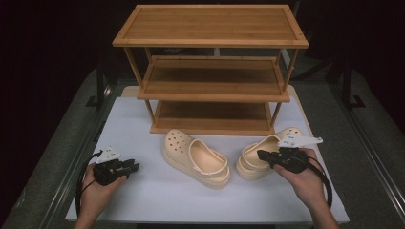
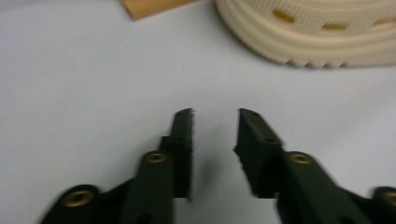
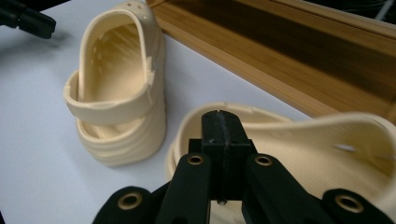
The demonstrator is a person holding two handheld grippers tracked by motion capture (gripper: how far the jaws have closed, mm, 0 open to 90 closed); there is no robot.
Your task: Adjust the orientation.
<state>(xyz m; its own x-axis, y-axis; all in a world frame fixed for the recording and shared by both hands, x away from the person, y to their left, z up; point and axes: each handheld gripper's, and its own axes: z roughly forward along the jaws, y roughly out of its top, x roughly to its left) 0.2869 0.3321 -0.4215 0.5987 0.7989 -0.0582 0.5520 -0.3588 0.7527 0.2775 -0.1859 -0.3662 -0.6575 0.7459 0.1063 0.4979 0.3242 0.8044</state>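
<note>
Right tool (image 1: 261, 154), jaws pressed together, nothing between, hovers over heel opening of right-hand cream foam clog (image 1: 260, 155) near tabletop (image 1: 143, 200) right edge. Clog long axis runs toe toward far-right corner, by bamboo three-tier rack (image 1: 210, 71). Second cream perforated clog (image 1: 196, 160) mid-tabletop, toe toward far edge, ribbed sole. Left tool (image 1: 133, 167), jaws slightly apart, empty, near left edge.
</note>
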